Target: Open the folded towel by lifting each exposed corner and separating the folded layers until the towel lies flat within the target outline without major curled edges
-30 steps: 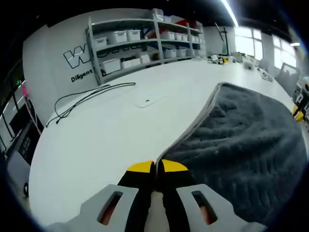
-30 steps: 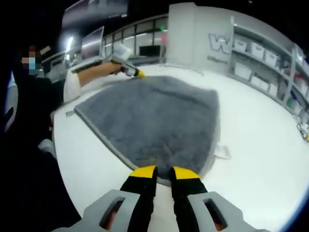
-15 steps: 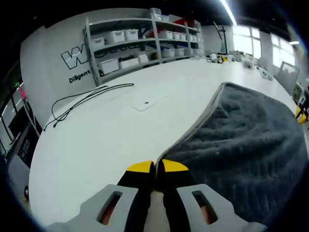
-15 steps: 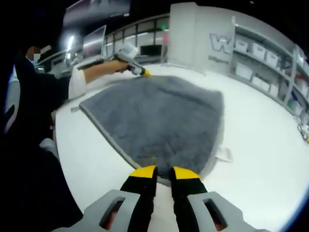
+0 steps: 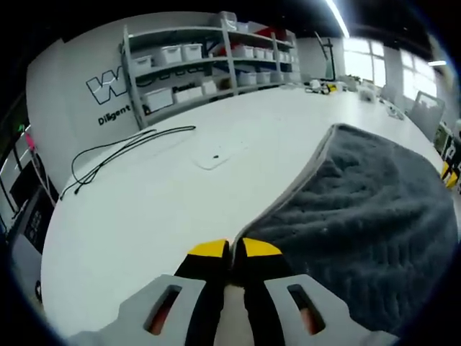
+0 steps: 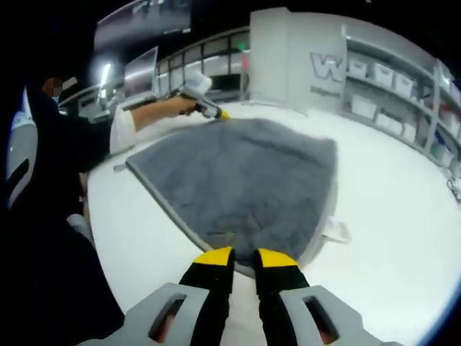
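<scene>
Towel (image 6: 245,180) spread on table (image 5: 166,202); both grippers pinching corners.

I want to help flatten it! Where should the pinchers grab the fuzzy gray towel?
Probably at the corners of the towel. Its pale edge is thin and lies near the table, so slide in low from outside. The left gripper already pinches one corner; the right gripper sits at the opposite corner, jaws slightly apart.
</scene>
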A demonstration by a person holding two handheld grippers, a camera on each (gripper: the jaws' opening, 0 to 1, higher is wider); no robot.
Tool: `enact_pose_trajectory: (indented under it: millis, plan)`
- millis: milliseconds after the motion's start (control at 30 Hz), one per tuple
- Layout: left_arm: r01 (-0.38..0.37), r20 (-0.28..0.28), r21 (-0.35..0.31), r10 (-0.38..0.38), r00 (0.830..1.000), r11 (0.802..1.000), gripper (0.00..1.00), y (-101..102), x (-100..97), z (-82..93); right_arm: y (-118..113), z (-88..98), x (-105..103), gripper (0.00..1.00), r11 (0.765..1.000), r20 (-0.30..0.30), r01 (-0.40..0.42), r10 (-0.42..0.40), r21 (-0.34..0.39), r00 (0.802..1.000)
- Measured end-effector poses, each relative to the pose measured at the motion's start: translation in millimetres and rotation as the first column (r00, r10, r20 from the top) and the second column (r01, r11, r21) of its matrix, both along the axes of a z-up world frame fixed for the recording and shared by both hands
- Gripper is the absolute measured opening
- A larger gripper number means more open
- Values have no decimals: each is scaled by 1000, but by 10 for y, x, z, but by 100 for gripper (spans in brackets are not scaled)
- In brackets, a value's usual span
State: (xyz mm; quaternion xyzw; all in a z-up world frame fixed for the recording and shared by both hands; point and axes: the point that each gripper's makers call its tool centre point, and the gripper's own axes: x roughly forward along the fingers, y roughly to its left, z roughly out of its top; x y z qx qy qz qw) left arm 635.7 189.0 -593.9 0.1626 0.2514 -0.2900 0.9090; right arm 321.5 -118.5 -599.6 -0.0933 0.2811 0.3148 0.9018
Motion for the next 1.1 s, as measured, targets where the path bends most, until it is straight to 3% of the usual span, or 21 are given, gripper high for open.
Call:
enact_pose_trajectory:
  millis: [133, 400, 500, 633, 733, 1100]
  plan:
    - [1, 47, 25, -2, 999, 1000, 14, 26, 14, 68, -5, 15, 4, 8, 1000, 25, -12, 12, 18, 1000]
    - [17, 77, -34, -14, 997, 999, 26, -72, -38, 333, -30, 110, 5, 8, 996, 81, 5, -13, 93, 997]
    - [58, 87, -51, -54, 995, 997, 28, -229, -98, 433, -100, 191, 26, 8, 993, 110, 35, -48, 115, 993]
    - [121, 92, -28, -118, 989, 992, 30, -493, -126, 498, -143, 197, 20, 7, 990, 99, 47, -61, 137, 993]
    - [150, 99, 24, -152, 983, 988, 31, -633, -114, 516, -149, 191, 16, 8, 991, 104, 46, -60, 128, 993]
    - [259, 92, 29, -261, 961, 965, 32, -1202, -158, 620, -311, 184, 13, 13, 987, 97, 89, -103, 134, 990]
